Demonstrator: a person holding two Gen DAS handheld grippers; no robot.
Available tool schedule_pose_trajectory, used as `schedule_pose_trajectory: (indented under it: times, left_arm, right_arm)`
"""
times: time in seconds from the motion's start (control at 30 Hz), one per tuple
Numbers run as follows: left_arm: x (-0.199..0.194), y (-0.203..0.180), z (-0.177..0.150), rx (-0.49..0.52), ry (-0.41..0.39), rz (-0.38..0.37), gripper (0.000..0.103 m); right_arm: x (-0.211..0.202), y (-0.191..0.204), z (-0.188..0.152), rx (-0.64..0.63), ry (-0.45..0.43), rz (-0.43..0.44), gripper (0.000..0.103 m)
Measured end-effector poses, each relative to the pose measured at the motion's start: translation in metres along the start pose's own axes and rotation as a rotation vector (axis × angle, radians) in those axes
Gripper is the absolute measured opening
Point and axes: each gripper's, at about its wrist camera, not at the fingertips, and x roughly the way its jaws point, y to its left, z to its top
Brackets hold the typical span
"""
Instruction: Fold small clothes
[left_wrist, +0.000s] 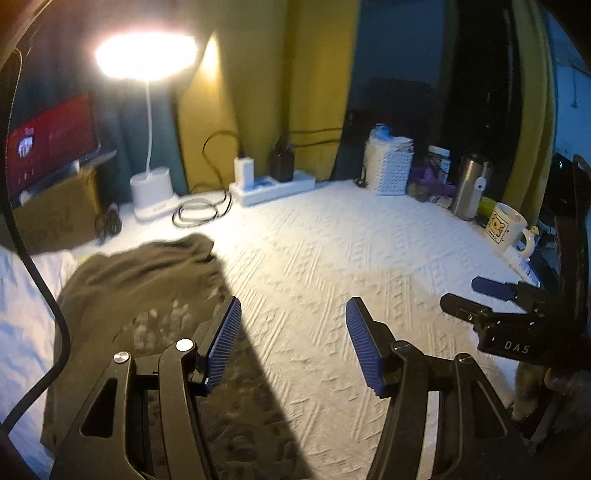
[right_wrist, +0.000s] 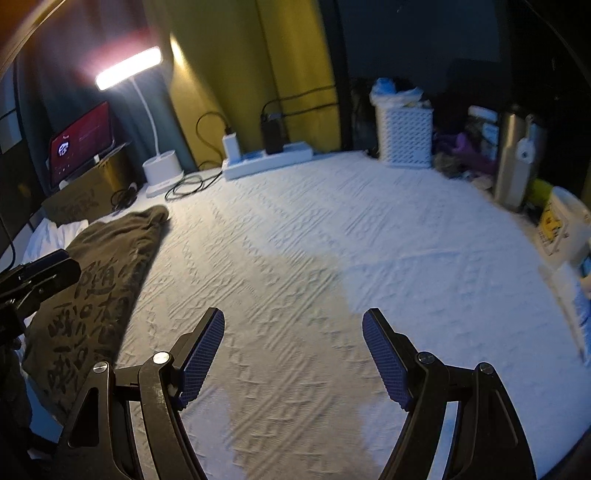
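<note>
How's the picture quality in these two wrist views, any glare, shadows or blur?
Left wrist view: the desk lamp blows out into white glare, and a dark shadow band crosses the white textured cover beside the olive garment. Right wrist view: the lamp glares less, the mug at the right edge is smeared, and fisheye bends the edges.

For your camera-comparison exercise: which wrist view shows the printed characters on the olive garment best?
The right wrist view: the olive garment lies unobstructed there and its dark printed characters are sharp. In the left wrist view the garment is blurred, partly behind the left gripper, and the print is only faint smudges.
</note>
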Motion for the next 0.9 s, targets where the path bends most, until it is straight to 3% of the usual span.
schedule_pose_trajectory:
  times: [0.07,0.1,0.23,0.5,0.63,0.9]
  left_arm:
    - [-0.001,-0.006,0.003,0.03,0.001,0.002,0.083]
    - [-0.003,-0.006,0.003,0.03,-0.007,0.004,0.084]
    - [-0.013,-0.007,0.012,0.022,-0.046,0.006,0.085]
    - [-0.057,-0.007,0.038,0.02,-0.208,0.095,0.085]
    - [-0.077,-0.001,0.051,0.005,-0.268,0.145,0.097]
    - [-0.11,0.013,0.066,-0.034,-0.373,0.184,0.098]
  right_arm:
    - [-0.01,-0.004,0.004,-0.01,-0.02,-0.009,0.079]
    - [-0.014,-0.005,0.006,-0.013,-0.028,-0.01,0.079]
    - [-0.034,-0.007,0.019,-0.033,-0.071,-0.005,0.08]
    - [-0.088,-0.001,0.047,-0.083,-0.216,-0.016,0.085]
    - [-0.114,0.006,0.058,-0.105,-0.284,-0.029,0.09]
    - [-0.158,0.015,0.079,-0.112,-0.354,0.017,0.095]
